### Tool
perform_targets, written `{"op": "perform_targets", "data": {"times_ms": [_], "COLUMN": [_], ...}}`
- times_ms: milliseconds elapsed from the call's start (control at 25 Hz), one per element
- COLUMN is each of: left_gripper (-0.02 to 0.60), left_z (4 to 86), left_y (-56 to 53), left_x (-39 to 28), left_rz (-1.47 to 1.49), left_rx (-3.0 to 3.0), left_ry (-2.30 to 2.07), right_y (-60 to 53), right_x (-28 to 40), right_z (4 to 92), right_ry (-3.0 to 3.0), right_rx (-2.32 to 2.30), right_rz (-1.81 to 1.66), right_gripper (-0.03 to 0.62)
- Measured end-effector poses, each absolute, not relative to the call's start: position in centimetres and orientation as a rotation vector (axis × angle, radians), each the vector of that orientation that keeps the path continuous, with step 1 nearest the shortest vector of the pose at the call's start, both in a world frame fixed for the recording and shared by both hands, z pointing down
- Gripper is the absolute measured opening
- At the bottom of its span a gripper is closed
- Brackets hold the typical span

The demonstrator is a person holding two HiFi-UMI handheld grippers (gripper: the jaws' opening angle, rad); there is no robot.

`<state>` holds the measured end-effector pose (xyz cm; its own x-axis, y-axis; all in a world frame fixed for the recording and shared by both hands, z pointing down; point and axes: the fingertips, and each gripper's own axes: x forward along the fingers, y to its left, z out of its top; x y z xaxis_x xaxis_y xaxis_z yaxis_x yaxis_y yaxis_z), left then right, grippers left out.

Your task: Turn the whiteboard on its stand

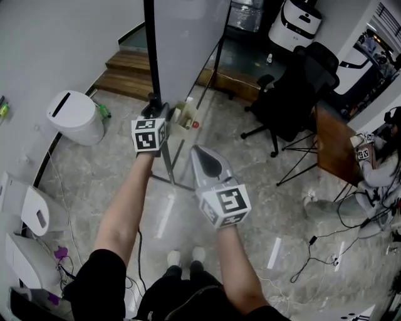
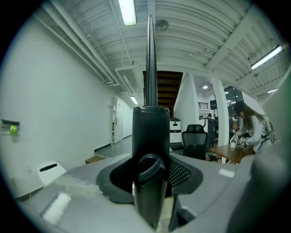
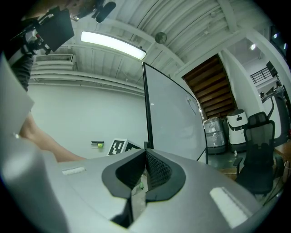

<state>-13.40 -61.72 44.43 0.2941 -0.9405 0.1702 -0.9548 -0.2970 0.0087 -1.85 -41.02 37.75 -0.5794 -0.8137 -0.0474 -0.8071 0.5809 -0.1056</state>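
Whiteboard point(image 1: 188, 44) at top middle, thin edge toward the camera. Black post point(image 1: 150, 56) on its left side, gripped tight by the left claw point(image 1: 153, 113). Right claw point(image 1: 199, 153) below, closed on nothing. Probably only starting: still to swing the board round.

pale stone-look floor point(image 1: 113, 182), white walls point(image 2: 54, 91), wooden steps point(image 1: 128, 72) at the back, black office chair point(image 1: 294, 94) by a wooden table point(image 1: 335, 147), strip lights point(image 2: 127, 11) overhead
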Motion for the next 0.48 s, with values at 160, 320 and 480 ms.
{"op": "perform_targets", "data": {"times_ms": [160, 320, 480], "left_gripper": [0.184, 0.184, 0.184], "left_z": [44.5, 44.6, 44.4], "left_y": [-61.0, -59.9, -59.6], "left_x": [-13.9, -14.0, -13.8], "left_rz": [0.201, 0.195, 0.202], "left_rx": [2.437, 2.435, 2.437], "left_ry": [-1.794, -1.801, -1.791], "right_y": [-41.1, -40.7, -40.9], "right_x": [-1.7, -1.7, -1.5], "right_z": [37.6, 37.8, 37.5], "right_ry": [2.705, 2.707, 2.713], "right_rx": [-1.395, -1.390, -1.397], "right_rz": [-0.116, -0.117, -0.114], "right_gripper": [0.011, 0.011, 0.011]}}
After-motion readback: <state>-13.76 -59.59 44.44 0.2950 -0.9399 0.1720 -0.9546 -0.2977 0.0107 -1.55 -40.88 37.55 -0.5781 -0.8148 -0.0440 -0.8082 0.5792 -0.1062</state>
